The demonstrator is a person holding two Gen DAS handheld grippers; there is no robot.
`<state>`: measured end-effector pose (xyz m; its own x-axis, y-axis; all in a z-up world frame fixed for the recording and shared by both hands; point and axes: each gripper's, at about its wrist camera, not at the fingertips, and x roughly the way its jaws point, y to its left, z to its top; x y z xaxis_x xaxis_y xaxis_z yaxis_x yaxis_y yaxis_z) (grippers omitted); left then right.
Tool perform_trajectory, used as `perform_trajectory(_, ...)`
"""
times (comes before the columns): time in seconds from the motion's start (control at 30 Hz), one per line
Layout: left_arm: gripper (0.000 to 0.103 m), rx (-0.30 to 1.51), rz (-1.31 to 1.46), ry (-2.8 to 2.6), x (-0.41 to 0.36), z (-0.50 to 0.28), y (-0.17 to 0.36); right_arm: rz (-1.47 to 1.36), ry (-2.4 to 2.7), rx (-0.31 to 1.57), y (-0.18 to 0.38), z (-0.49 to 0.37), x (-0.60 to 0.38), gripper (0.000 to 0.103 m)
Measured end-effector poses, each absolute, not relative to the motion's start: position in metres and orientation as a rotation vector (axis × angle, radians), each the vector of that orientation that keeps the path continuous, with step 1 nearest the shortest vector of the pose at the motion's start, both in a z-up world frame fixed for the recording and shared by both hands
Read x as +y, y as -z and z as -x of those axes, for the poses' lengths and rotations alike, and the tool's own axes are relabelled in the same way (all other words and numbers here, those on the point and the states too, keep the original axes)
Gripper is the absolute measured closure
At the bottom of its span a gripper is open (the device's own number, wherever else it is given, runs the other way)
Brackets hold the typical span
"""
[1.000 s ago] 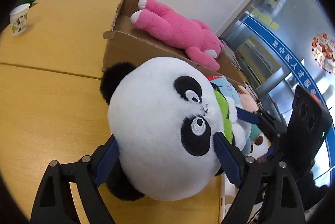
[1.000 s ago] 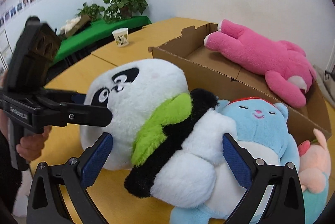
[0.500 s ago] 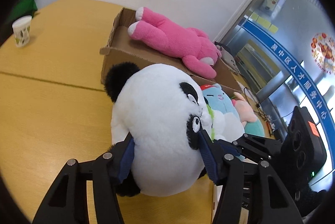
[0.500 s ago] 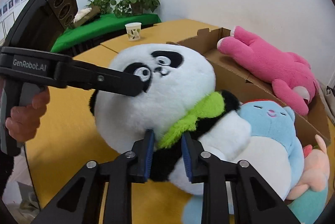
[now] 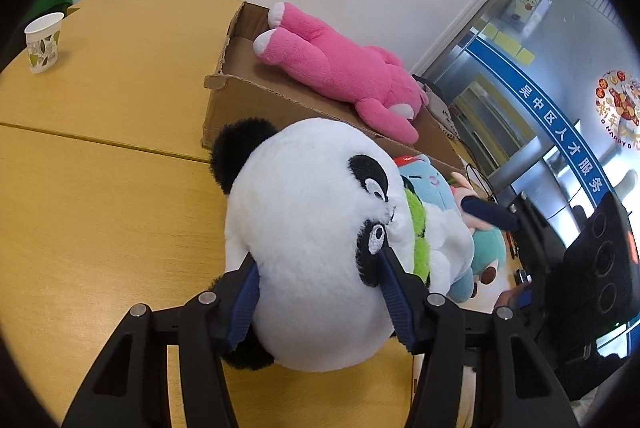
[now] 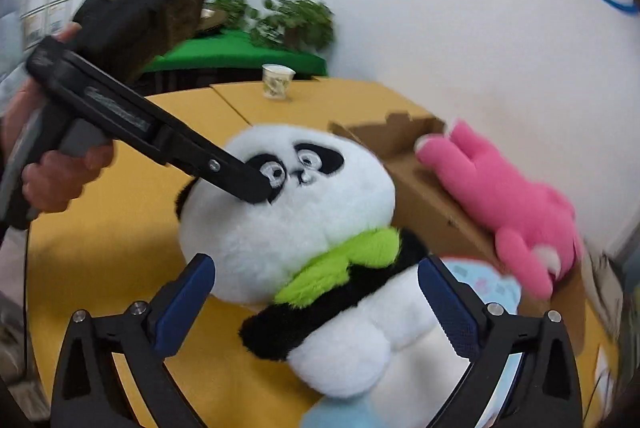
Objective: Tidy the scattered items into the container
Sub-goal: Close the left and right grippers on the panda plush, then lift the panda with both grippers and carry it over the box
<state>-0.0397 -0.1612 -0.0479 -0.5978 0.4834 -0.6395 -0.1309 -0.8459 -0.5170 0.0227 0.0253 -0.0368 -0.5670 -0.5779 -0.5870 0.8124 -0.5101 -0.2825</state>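
A black-and-white panda plush with a green scarf is pinched at the head by my left gripper, whose blue pads dent both cheeks. In the right wrist view the panda hangs with its body between the fingers of my right gripper. Those jaws are opening wide and the pads do not touch the plush. The left gripper's finger lies across the panda's eye. Behind stands a cardboard box with a pink plush lying on top.
A light blue plush and a pink-and-teal plush lie against the box on the wooden table. A paper cup stands far left. A person's hand holds the left gripper's handle. Plants sit on a green table.
My left gripper closed on the panda's head and keeps its hold. My right gripper pinched the panda near the scarf half a second ago and has now let go, standing wide.
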Motion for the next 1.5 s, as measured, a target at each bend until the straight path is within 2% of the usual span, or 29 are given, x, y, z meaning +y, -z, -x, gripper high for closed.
perform_trajectory(0.13, 0.048, -0.614, 1.165, -2.449, -0.165, 0.047, 0.047, -0.482, 1.979, 0.885, 0.040, -0.009, 0.013, 0.000)
perform_trajectory(0.27, 0.048, -0.565, 1.177, -2.454, -0.162, 0.049, 0.047, -0.573, 1.878, 1.019, 0.073, 0.028, -0.003, 0.001)
perform_trajectory(0.4, 0.048, -0.576, 1.154, -2.468, -0.165, 0.047, 0.045, -0.707, 1.857, 0.896, 0.085, 0.049, -0.005, 0.004)
perform_trajectory(0.57, 0.049, -0.501, 1.122, -2.500, -0.155, 0.050, 0.028, -0.706, 1.849, 0.821, 0.081, 0.039, 0.000, 0.032)
perform_trajectory(0.63, 0.050, -0.471, 1.116, -2.507, -0.151, 0.052, 0.022, -0.709, 1.855, 0.806, 0.077, 0.036, 0.002, 0.036)
perform_trajectory(0.87, 0.057, -0.390, 1.026, -2.510, -0.143, 0.058, -0.008, -0.691, 1.939, 0.679, 0.056, 0.032, 0.015, 0.040)
perform_trajectory(1.03, 0.057, -0.280, 0.945, -2.523, -0.131, 0.072, -0.038, -0.648, 2.039, 0.565, 0.039, 0.035, 0.025, 0.041)
perform_trajectory(1.33, 0.058, 0.109, 0.713, -2.553, -0.094, 0.127, -0.134, -0.531, 2.236, 0.454, -0.025, 0.077, 0.027, 0.043)
perform_trajectory(1.5, 0.058, 0.229, 0.645, -2.557, -0.085, 0.168, -0.165, -0.494, 2.313, 0.429, -0.068, 0.129, 0.022, 0.045)
